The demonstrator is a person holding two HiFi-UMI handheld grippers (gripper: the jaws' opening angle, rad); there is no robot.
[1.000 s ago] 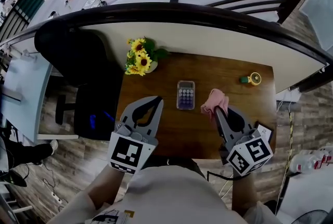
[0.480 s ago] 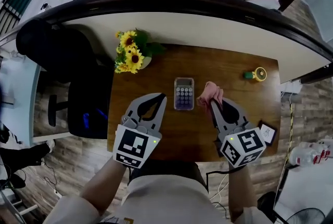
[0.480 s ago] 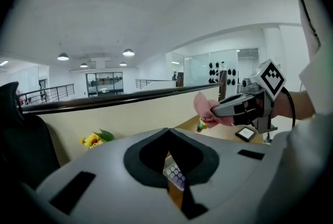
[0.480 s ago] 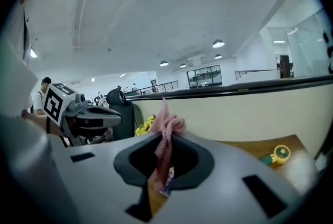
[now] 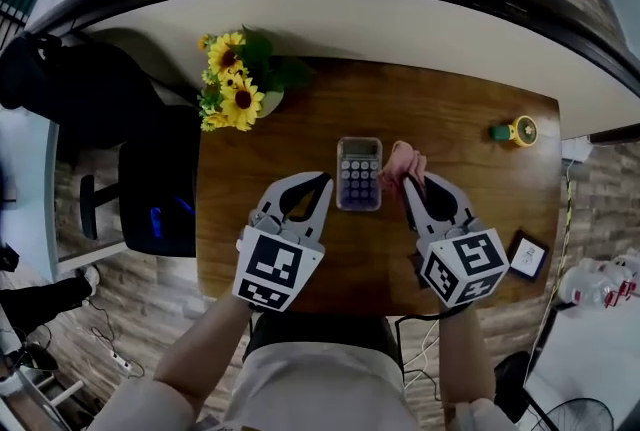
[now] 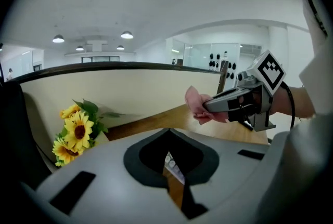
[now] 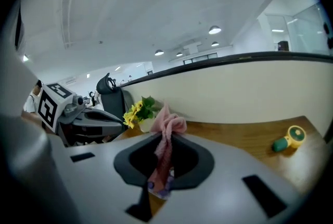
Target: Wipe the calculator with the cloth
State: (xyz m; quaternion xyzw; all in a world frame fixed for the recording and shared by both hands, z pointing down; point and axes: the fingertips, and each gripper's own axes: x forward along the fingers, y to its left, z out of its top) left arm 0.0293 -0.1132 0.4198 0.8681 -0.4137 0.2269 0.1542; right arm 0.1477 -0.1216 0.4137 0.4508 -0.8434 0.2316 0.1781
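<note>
Right gripper (image 5: 407,183) is closed on the pink cloth (image 5: 403,160), which bunches up past its tips, just beside the calculator (image 5: 359,173) at its 3 o'clock; I cannot tell if they touch. The calculator lies flat near the middle of the wooden counter (image 5: 460,209). Left gripper (image 5: 322,182) has its jaws together on nothing, close to the calculator's 8 o'clock. From the calculator, sunflowers (image 5: 232,89) stand at 10 o'clock.

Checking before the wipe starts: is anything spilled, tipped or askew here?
Nothing stands out. The calculator lies flat and square on the table, and the right gripper holds the pink cloth bunched beside it.
</note>
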